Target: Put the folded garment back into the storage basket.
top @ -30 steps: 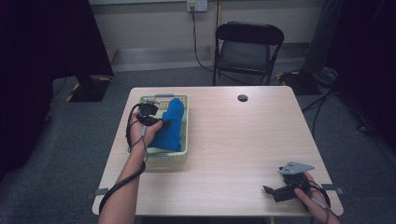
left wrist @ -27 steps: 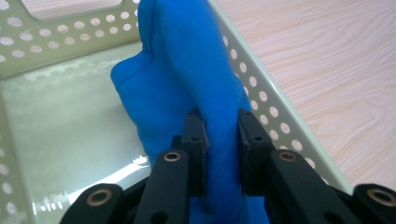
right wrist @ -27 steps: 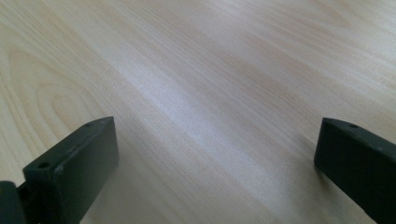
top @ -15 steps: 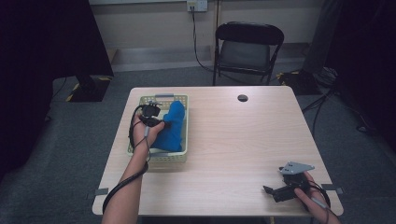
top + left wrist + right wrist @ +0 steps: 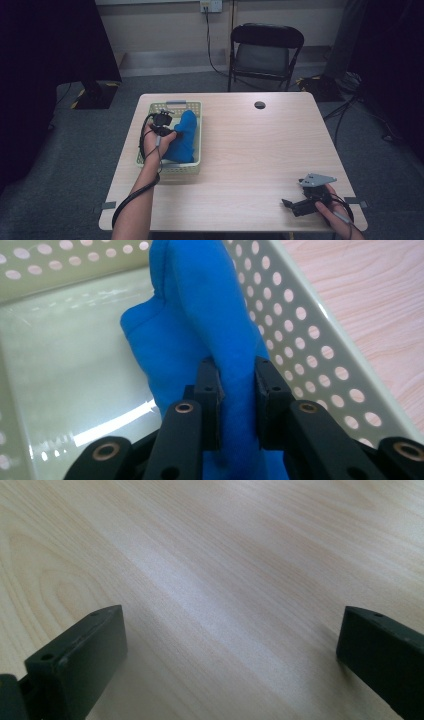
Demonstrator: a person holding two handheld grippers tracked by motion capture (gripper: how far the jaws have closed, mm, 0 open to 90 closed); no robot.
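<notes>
A blue cloth (image 5: pixel 184 137) lies bunched in a pale perforated basket (image 5: pixel 192 167) on the left half of the table. My left gripper (image 5: pixel 167 129) reaches into the basket from the near side, shut on a raised fold of the blue cloth (image 5: pixel 210 325). In the left gripper view my left gripper (image 5: pixel 238 405) pinches that fold between both pads, above the basket's glossy floor (image 5: pixel 65 375). Low over the table's near right corner, my right gripper (image 5: pixel 290 205) is open. In the right gripper view my right gripper (image 5: pixel 230 655) has nothing but bare wood between its wide jaws.
The light wooden table (image 5: pixel 250 150) has a small dark round cap (image 5: pixel 259 105) near its far edge. A black folding chair (image 5: pixel 266 50) stands behind the table. Cables run along the floor at the right.
The left hand has shifted slightly within the basket, the cloth still in its grip. The right gripper has not moved.
</notes>
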